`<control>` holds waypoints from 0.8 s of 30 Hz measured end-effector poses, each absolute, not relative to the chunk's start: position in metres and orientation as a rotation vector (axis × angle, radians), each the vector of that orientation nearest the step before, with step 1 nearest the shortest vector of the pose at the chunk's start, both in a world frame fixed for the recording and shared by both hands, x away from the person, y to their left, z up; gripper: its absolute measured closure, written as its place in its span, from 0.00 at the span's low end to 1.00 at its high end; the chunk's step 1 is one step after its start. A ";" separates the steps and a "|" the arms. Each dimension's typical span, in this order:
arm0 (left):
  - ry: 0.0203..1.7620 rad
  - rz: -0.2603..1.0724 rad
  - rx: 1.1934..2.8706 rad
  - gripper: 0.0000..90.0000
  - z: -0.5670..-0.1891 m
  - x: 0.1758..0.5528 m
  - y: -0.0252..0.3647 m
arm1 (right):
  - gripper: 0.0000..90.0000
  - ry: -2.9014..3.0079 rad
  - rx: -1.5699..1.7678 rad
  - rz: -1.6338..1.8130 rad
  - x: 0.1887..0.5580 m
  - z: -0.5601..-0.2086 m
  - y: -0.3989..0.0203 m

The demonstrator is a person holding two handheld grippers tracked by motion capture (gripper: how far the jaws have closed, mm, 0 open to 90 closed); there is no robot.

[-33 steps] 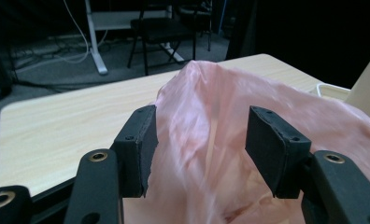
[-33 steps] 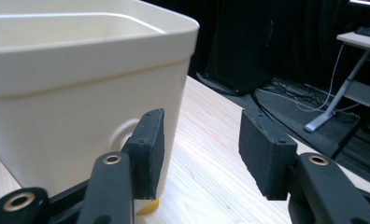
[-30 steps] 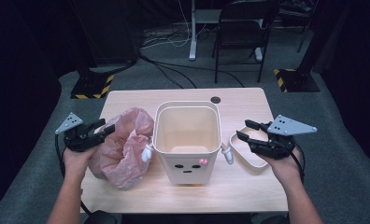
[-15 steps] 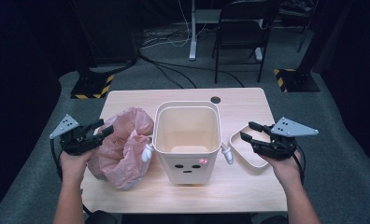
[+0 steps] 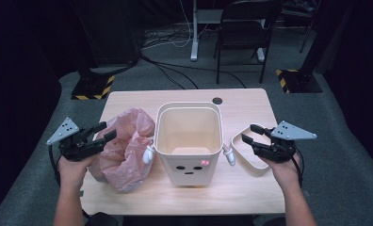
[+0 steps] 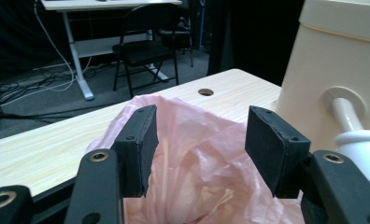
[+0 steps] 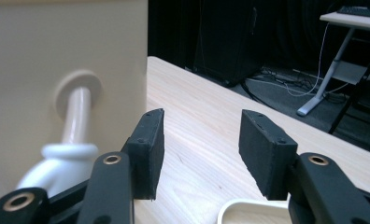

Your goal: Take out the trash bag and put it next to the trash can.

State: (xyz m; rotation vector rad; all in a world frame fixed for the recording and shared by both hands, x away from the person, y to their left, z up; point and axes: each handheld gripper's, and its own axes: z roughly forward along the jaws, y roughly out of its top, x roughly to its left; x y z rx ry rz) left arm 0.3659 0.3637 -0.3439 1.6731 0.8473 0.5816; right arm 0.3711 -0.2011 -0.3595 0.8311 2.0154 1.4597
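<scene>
The pale wooden table [image 5: 250, 188] carries everything, and the cream plastic bin with a small face on its front [image 5: 189, 141] stands at its middle as the landmark. On the bin's left side, touching it, lies a crumpled pink plastic bag [image 5: 125, 150]; on the bin's right side, just beside it, lies a shallow cream lid [image 5: 246, 153], partly covered by the right tool. A short white arm-like peg [image 5: 228, 155] sticks out of each side wall of the bin.

The left tool [image 5: 105, 132] hovers at the bag's outer edge, on the side away from the bin, its jaws standing wide apart with nothing pressed between them. In the left gripper view its pads [image 6: 138, 149] frame the bag [image 6: 197, 158] lying beyond them without touching it, with the bin wall [image 6: 332, 60] at the right.

The right tool [image 5: 252, 133] hangs over the lid, on the bin's right, jaws likewise apart and empty. In the right gripper view the pads [image 7: 148, 151] frame bare table [image 7: 202, 135], the bin [image 7: 57, 51] stands at the left, and a corner of the lid [image 7: 248, 212] is cut off at the bottom edge.

The bag's opening is hard to make out among its folds.
</scene>
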 end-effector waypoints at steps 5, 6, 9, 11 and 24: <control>0.839 0.576 1.683 0.48 -0.345 0.366 0.358 | 0.55 2.031 0.851 1.433 0.374 -0.372 -0.204; 0.839 0.574 1.685 0.48 -0.345 0.366 0.358 | 0.55 2.033 0.849 1.427 0.375 -0.374 -0.204; 0.836 0.578 1.692 0.49 -0.346 0.366 0.356 | 0.55 2.040 0.866 1.415 0.377 -0.383 -0.207; 0.832 0.577 1.691 0.49 -0.345 0.366 0.355 | 0.55 2.039 0.882 1.408 0.379 -0.390 -0.210; 0.795 0.597 1.695 0.49 -0.338 0.359 0.347 | 0.55 2.028 0.940 1.359 0.382 -0.423 -0.222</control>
